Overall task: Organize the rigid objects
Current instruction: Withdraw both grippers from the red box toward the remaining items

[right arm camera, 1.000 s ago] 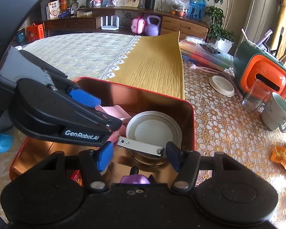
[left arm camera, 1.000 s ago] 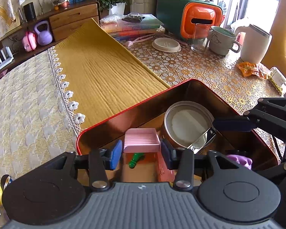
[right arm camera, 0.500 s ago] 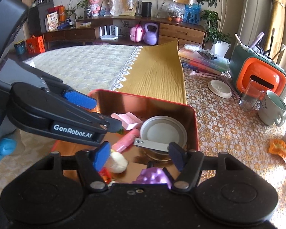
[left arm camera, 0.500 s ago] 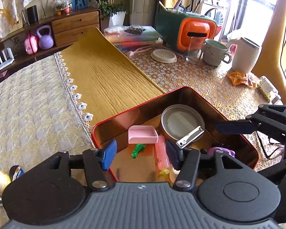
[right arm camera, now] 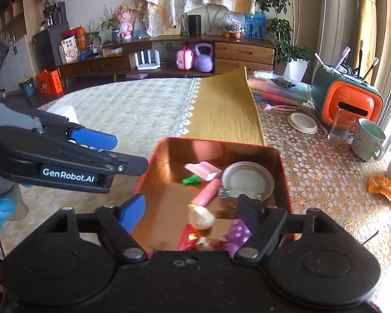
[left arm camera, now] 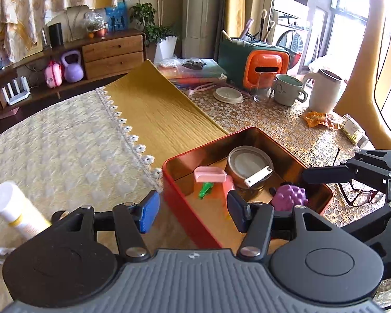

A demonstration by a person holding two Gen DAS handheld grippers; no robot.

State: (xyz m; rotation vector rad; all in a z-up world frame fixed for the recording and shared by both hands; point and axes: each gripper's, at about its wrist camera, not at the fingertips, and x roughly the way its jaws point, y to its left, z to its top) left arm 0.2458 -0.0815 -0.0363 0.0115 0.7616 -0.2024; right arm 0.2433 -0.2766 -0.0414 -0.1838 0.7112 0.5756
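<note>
A red tin box [left arm camera: 185, 208] [right arm camera: 284, 172] stands on the table. In it lie a pink box [left arm camera: 209, 175] [right arm camera: 204, 170], a round metal lid [left arm camera: 250, 160] [right arm camera: 247, 180] with nail clippers [left arm camera: 258, 176] [right arm camera: 237, 192] on it, a green piece [left arm camera: 205, 190] [right arm camera: 191, 180], a pink tube [right arm camera: 206, 192], a purple toy [left arm camera: 290, 197] [right arm camera: 237, 232] and a white lump [right arm camera: 201, 217]. My left gripper [left arm camera: 193, 211] is open and empty above the box's near left corner. My right gripper [right arm camera: 193, 212] is open and empty above the box's near end.
A white and yellow tube [left arm camera: 15, 212] stands at the near left. A yellow cloth [left arm camera: 159, 114] lies behind the box. An orange and green caddy [left arm camera: 258, 65], a glass [left arm camera: 263, 88], a mug [left arm camera: 286, 88], a white jug [left arm camera: 324, 91], a snack wrapper [left arm camera: 319, 118] and glasses [left arm camera: 359, 195] are to the right.
Both grippers have pulled back and up from the box. The left gripper let go of the pink box, which now lies in the tin. Both jaws stand wider open.
</note>
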